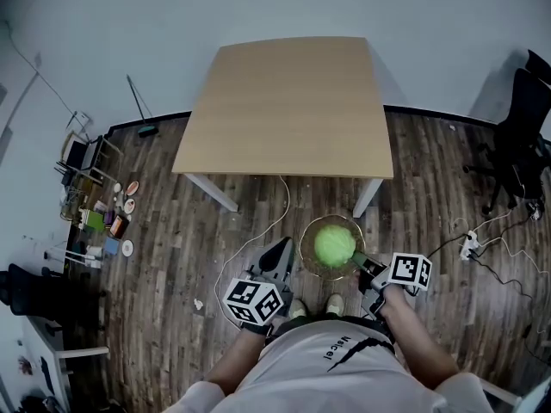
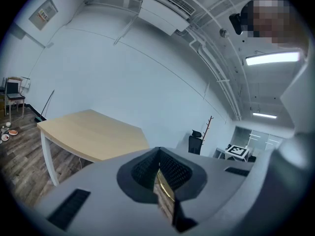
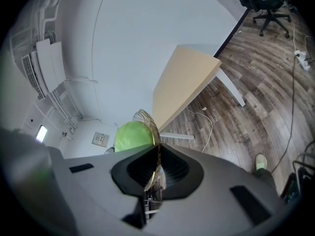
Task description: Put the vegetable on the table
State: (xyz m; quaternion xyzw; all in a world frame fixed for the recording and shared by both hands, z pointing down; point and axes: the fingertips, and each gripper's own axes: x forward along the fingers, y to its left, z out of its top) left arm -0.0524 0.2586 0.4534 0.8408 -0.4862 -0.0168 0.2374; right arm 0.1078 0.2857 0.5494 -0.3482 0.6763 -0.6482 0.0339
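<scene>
Green round vegetable (image 1: 334, 244) sits in gold wire bowl (image 1: 308, 263); right gripper (image 1: 361, 264) clamps its near-right rim; left gripper (image 1: 281, 249) closed, empty, just left.

The right gripper (image 3: 156, 168) is pinching the thin rim of a woven basket (image 3: 146, 118) between its jaws. A round green vegetable (image 3: 132, 135) is sitting in the basket, at 11 o'clock from the jaws. A light wooden table (image 3: 184, 80) is standing just past 12 o'clock on a dark wood floor (image 3: 256, 82). A black chair (image 3: 268, 4) is showing far off at 1 o'clock. A shoe (image 3: 261, 161) is peeking in at 3 o'clock.
</scene>
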